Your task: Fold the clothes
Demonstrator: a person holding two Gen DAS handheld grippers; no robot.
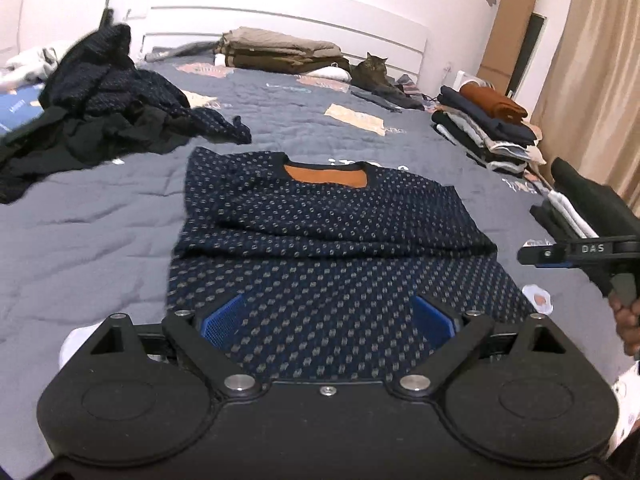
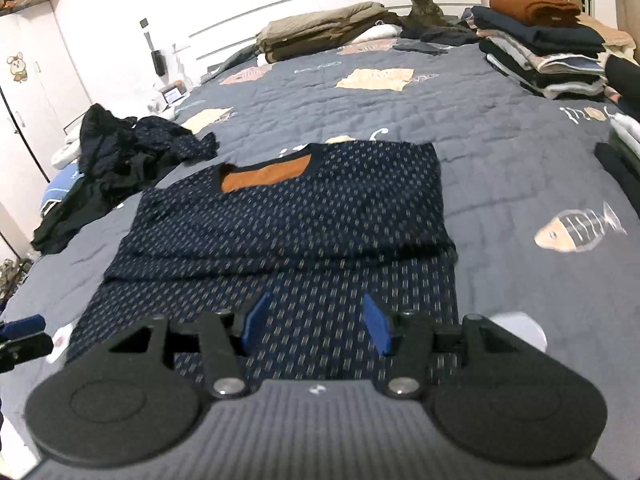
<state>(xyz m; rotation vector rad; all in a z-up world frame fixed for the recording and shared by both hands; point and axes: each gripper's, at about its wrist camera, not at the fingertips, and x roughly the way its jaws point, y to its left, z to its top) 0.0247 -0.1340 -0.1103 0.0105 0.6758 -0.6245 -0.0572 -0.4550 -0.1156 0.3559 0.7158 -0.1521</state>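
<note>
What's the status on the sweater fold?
Left gripper and right gripper open, empty. Sweater flat on bed, sleeves folded in. Nothing in the way.

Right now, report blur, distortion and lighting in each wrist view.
Left wrist view: mostly sharp; the dark clothes pile at left is smeared; fisheye bends the headboard; soft, even indoor light. Right wrist view: motion blur on the patterned sweater's near hem and the blue pads; the cat stays readable.

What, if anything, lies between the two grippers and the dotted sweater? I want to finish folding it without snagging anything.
Nothing visible. The dotted sweater lies directly beyond the open left gripper and the open right gripper, with no object on it. The unfolded clothes pile sits off to the side.
</note>
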